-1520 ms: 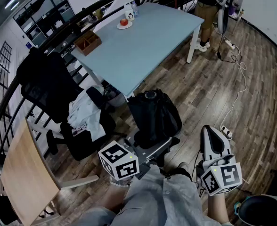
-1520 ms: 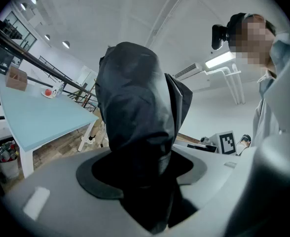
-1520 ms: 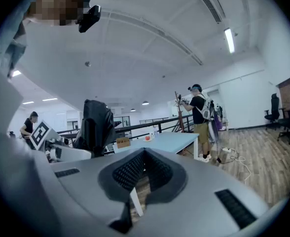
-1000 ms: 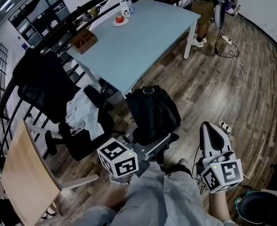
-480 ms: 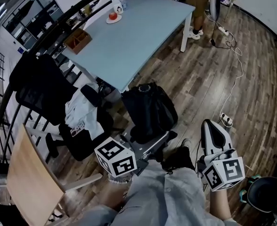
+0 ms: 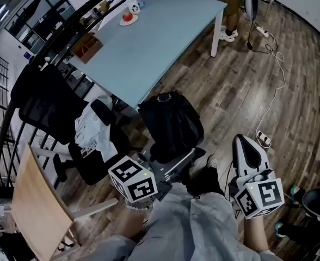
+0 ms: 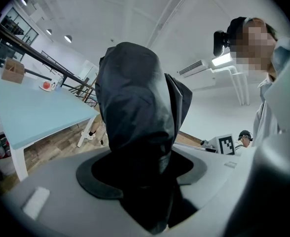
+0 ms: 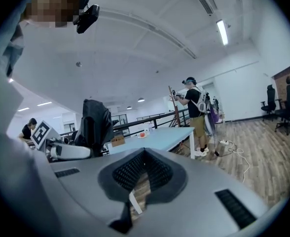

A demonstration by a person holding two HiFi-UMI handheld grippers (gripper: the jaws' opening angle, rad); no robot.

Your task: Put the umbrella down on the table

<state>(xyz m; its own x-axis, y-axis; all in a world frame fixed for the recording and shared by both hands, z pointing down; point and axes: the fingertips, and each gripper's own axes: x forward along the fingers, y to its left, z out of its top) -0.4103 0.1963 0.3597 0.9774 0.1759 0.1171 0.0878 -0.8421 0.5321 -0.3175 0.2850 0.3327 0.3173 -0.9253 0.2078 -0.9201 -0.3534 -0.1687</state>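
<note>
Clamping a folded black umbrella (image 6: 171, 125) in the left gripper (image 6: 173, 165), jaws clenched on bunched fabric; holding it in the air over the wood floor (image 6: 247, 86), just short of the near corner of the pale blue worktop (image 6: 149, 42), not touching it; carrying nothing in the right gripper (image 6: 244, 145), jaws pressed together at the tips, low on the right; at the worktop's far end, a brown box (image 6: 87, 47) and a plate (image 6: 128, 19) with something red; beside the near corner, a black chair (image 6: 51, 99) draped with pale clothes (image 6: 92, 128).
</note>
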